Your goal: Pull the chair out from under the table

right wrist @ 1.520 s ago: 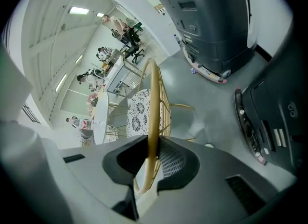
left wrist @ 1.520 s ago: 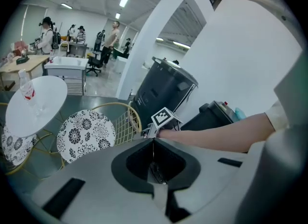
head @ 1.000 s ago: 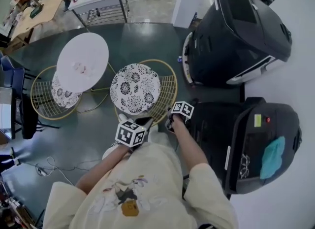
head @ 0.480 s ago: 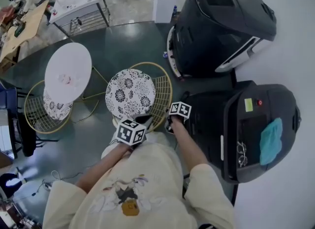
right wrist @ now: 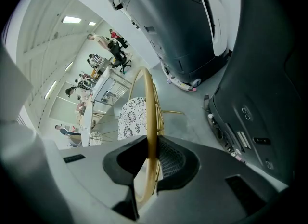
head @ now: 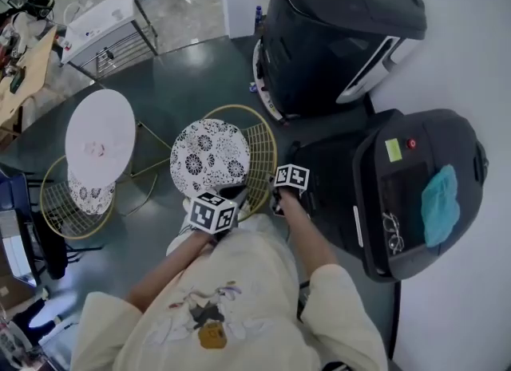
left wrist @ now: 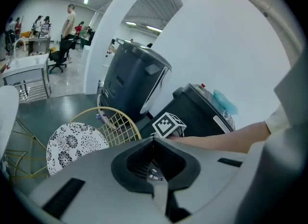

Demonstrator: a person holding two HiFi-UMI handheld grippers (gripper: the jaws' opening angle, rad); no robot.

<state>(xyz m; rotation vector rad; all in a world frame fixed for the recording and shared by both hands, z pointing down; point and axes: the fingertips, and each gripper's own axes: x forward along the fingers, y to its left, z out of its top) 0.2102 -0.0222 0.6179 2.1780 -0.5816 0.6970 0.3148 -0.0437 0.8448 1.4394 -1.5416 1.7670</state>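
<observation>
In the head view, a white round table (head: 100, 134) stands at 9 o'clock, with a second wire chair (head: 64, 210) tucked under its near edge. The gold wire chair (head: 259, 162) with the floral cushion (head: 209, 156) sits out from under the table, at the table's 4 o'clock. The left gripper (left wrist: 155, 164) hovers at that chair's 6 o'clock, its jaws together on nothing. The right gripper (right wrist: 150, 163) is clamped on the chair's gold rim (right wrist: 150, 117) at 4 o'clock. Two black machines (head: 343, 26) fill 1 to 3 o'clock.
</observation>
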